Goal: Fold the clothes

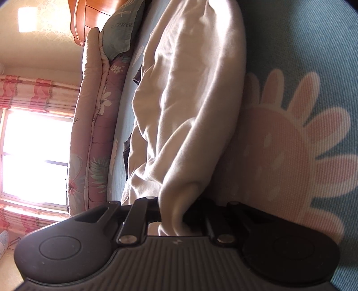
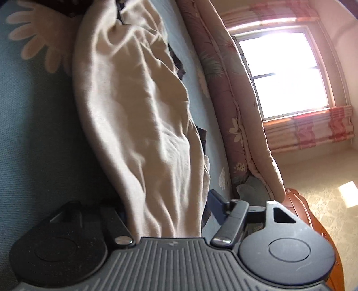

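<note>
A cream garment (image 1: 185, 98) stretches in a long wrinkled band over the blue bed sheet (image 1: 302, 44), which carries a pink flower print. My left gripper (image 1: 172, 215) is shut on one end of it, the cloth bunched between the black jaws. In the right wrist view the same cream garment (image 2: 138, 107) runs away from the camera, and my right gripper (image 2: 167, 221) is shut on its other end. The fingertips of both grippers are hidden by the fabric. A dark piece of clothing (image 2: 179, 65) peeks out from under the garment's far edge.
A rolled floral quilt (image 1: 94, 125) lies along the far side of the bed, with a teal pillow (image 1: 120, 33) and a wooden headboard (image 1: 89, 18) beside it. A bright window (image 2: 284, 73) with pink striped curtains is beyond the bed.
</note>
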The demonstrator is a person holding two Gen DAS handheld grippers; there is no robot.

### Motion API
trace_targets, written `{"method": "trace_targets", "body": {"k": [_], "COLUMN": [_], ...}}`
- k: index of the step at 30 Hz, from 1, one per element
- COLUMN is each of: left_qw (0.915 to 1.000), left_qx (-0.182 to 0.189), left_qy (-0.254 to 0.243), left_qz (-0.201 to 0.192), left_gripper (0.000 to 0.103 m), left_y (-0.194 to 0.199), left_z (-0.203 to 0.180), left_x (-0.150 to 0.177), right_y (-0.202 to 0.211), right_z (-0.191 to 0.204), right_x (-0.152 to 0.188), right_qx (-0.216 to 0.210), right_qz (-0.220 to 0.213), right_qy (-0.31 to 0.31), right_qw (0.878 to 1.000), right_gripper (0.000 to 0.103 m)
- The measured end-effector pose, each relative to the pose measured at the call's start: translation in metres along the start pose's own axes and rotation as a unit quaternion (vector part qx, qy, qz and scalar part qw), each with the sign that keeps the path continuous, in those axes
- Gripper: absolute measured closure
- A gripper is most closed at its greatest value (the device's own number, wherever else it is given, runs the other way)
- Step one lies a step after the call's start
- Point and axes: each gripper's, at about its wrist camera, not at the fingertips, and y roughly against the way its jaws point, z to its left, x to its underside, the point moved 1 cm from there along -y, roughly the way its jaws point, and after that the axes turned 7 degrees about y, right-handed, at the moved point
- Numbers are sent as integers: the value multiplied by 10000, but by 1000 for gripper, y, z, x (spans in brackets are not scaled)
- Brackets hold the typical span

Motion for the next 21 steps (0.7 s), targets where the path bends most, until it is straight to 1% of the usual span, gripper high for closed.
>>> {"method": "trace_targets", "body": {"k": [2, 5, 7, 15, 18, 20, 21], "left_qw": [10000, 10000, 10000, 10000, 10000, 10000, 10000], "left_qx": [0, 6, 2, 1, 14, 11, 14], "left_qy": [13, 22, 15, 54, 37, 30, 40], "left_qz": [10, 18, 21, 2, 13, 12, 4], "left_gripper": [100, 100, 100, 100, 100, 100, 100], "left_y": [-1, -1, -1, -1, -1, -2, -2], "left_z": [0, 0, 0, 1, 2, 3, 3], "left_x": [0, 1, 1, 3, 2, 3, 3], "right_y": [-6, -6, -7, -17, -21, -26, -28], "right_z": [-5, 5, 4, -10, -5, -4, -4], "right_x": [-8, -21, -20, 31, 13, 4, 4], "right_qx": [25, 352, 367, 248, 514, 433, 329], "right_qz": [87, -63, -86, 434, 278, 212, 193], "right_qy": [-186, -87, -123, -280, -50, 13, 38], "right_qw": [9998, 9993, 9992, 9984, 9983, 9988, 9993], "right_gripper": [20, 24, 25, 23, 23, 28, 33]}}
